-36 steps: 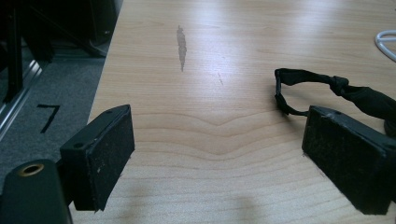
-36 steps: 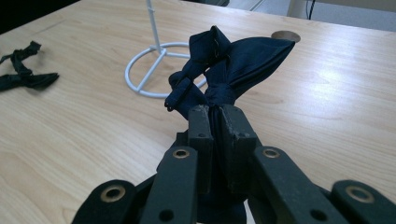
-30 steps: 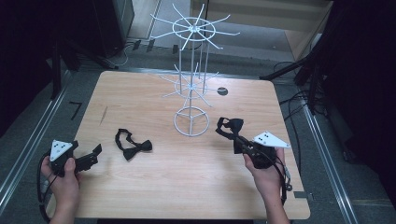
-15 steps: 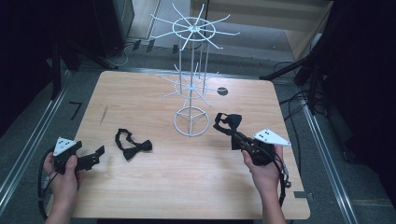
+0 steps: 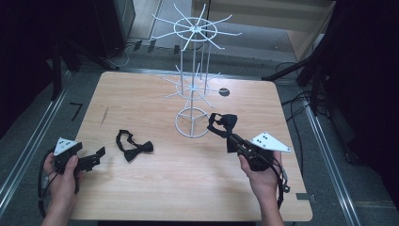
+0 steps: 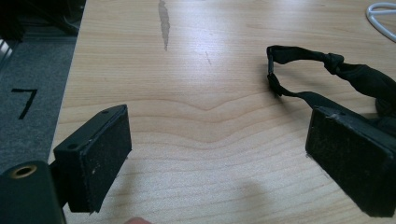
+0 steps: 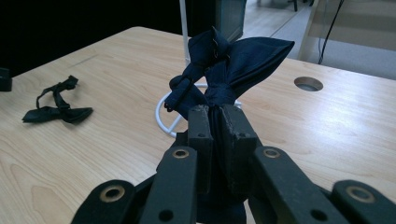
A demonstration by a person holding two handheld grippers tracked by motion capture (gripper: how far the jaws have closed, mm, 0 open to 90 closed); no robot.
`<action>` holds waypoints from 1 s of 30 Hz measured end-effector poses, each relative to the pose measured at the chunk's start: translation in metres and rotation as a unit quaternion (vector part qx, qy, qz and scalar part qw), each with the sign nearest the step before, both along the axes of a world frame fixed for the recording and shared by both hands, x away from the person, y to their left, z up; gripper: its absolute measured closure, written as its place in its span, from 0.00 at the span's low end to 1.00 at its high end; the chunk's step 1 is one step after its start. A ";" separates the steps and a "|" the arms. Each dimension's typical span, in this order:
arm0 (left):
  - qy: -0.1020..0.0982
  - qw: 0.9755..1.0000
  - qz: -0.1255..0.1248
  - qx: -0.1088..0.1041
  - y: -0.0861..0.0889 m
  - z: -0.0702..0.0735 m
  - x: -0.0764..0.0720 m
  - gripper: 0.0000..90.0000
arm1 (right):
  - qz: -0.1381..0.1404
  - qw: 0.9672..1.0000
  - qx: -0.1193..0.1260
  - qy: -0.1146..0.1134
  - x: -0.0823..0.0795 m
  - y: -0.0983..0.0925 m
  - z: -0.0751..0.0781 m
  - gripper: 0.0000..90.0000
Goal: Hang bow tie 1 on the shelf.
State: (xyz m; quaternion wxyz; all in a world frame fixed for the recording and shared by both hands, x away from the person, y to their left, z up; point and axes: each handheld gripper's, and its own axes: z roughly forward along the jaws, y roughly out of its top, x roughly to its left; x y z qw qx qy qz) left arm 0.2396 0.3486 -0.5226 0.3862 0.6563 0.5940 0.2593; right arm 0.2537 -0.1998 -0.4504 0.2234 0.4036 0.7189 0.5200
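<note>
Your right gripper [image 5: 234, 141] sits at the near right of the wooden table [image 5: 188, 188], its jaws pressed together on a dark navy bow tie [image 7: 229, 65]; the fabric is pinched between the pads and the bow stands lifted above the wood, just beside the stand's ring base. Your left gripper [image 5: 94, 157] hovers at the near left edge with its jaws spread wide, nothing between them. Just past it, a black bow tie [image 5: 133, 146] lies flat on the table, its strap looped toward the far side. Farther back, near the middle, stands the white wire display rack [image 5: 193, 84], with spokes radiating at two levels.
</note>
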 end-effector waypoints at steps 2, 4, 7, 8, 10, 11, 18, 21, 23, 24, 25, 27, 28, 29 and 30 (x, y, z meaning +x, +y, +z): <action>0.000 1.000 0.000 0.001 0.000 0.000 0.000 0.09 | 0.002 1.000 0.002 -0.003 -0.002 0.001 0.001 0.93; 0.000 1.000 0.000 0.001 0.000 0.000 0.000 0.09 | 0.005 1.000 0.003 -0.008 -0.004 0.002 0.002 0.93; 0.000 1.000 0.000 0.000 0.000 0.000 0.000 0.09 | 0.008 1.000 0.005 -0.015 -0.007 0.003 0.005 0.93; 0.001 1.000 0.000 0.000 0.000 0.000 0.000 0.09 | 0.010 1.000 0.005 -0.017 -0.007 0.004 0.006 0.93; 0.001 1.000 0.000 -0.001 0.000 0.000 0.000 0.09 | 0.012 1.000 0.006 -0.021 -0.010 0.004 0.009 0.93; 0.000 1.000 0.000 -0.001 0.000 0.000 0.000 0.09 | 0.014 1.000 0.008 -0.022 -0.011 0.004 0.010 0.93; 0.002 1.000 0.001 -0.002 0.000 0.000 0.001 0.09 | 0.024 0.999 0.011 -0.042 -0.017 0.005 0.019 0.93; 0.002 1.000 0.000 -0.001 0.000 0.000 0.000 0.09 | 0.030 0.998 0.010 -0.050 -0.020 0.006 0.022 0.93; 0.001 1.000 0.000 -0.001 0.000 0.000 0.001 0.09 | 0.035 0.998 0.010 -0.055 -0.021 0.007 0.024 0.93; 0.001 1.000 0.000 -0.001 0.000 0.000 0.001 0.09 | 0.035 0.998 0.010 -0.055 -0.022 0.007 0.025 0.93; 0.001 1.000 0.000 -0.001 0.000 0.000 0.000 0.09 | 0.039 0.997 0.011 -0.058 -0.023 0.007 0.026 0.93; 0.001 1.000 0.000 -0.001 0.000 0.000 0.000 0.08 | 0.043 0.997 0.010 -0.062 -0.024 0.008 0.027 0.93; 0.001 1.000 0.000 -0.001 0.000 0.000 0.000 0.09 | 0.045 0.997 0.011 -0.063 -0.025 0.008 0.028 0.93; 0.001 1.000 0.000 -0.001 0.000 0.000 0.000 0.09 | 0.046 0.997 0.012 -0.065 -0.025 0.008 0.028 0.93; 0.001 1.000 0.000 -0.001 0.000 0.000 0.000 0.09 | 0.048 0.997 0.012 -0.066 -0.026 0.008 0.029 0.93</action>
